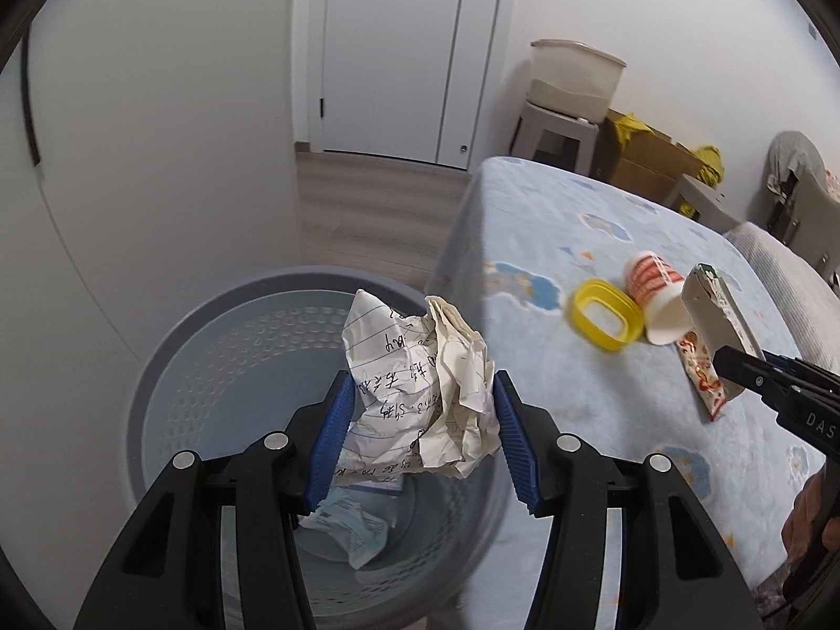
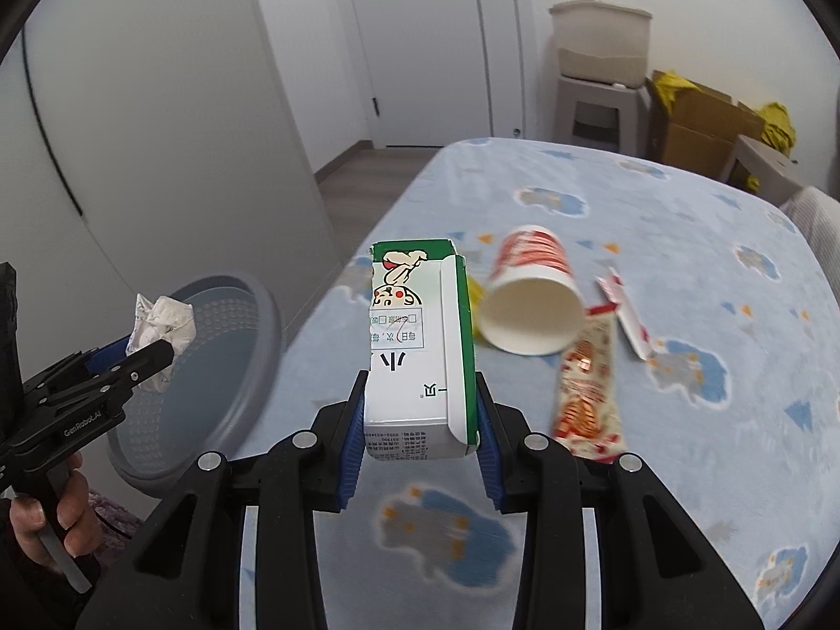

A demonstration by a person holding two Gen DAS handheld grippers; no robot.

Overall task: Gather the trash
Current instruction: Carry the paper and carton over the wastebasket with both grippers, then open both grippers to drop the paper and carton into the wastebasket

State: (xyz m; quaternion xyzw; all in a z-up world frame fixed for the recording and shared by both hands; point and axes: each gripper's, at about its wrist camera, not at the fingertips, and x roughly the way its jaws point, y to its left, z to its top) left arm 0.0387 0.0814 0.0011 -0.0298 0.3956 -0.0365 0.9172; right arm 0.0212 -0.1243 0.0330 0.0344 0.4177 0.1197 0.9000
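Observation:
My left gripper (image 1: 420,409) is shut on a crumpled ball of lined paper (image 1: 420,383) and holds it over the grey perforated trash bin (image 1: 173,346), which holds some paper at the bottom. It also shows in the right wrist view (image 2: 149,349). My right gripper (image 2: 420,415) is shut on a white and green carton (image 2: 420,357), lifted above the table. A red and white paper cup (image 2: 530,294) lies on its side, with a yellow ring (image 1: 604,315), a red snack wrapper (image 2: 588,383) and a small torn wrapper (image 2: 627,315) beside it.
The table has a light blue cloth with cloud prints (image 2: 682,446). The bin (image 2: 210,367) stands on the floor by the table's left edge, next to a white wall. A white door (image 1: 399,52), a stool with a plastic tub (image 1: 572,79) and cardboard boxes (image 1: 646,157) are behind.

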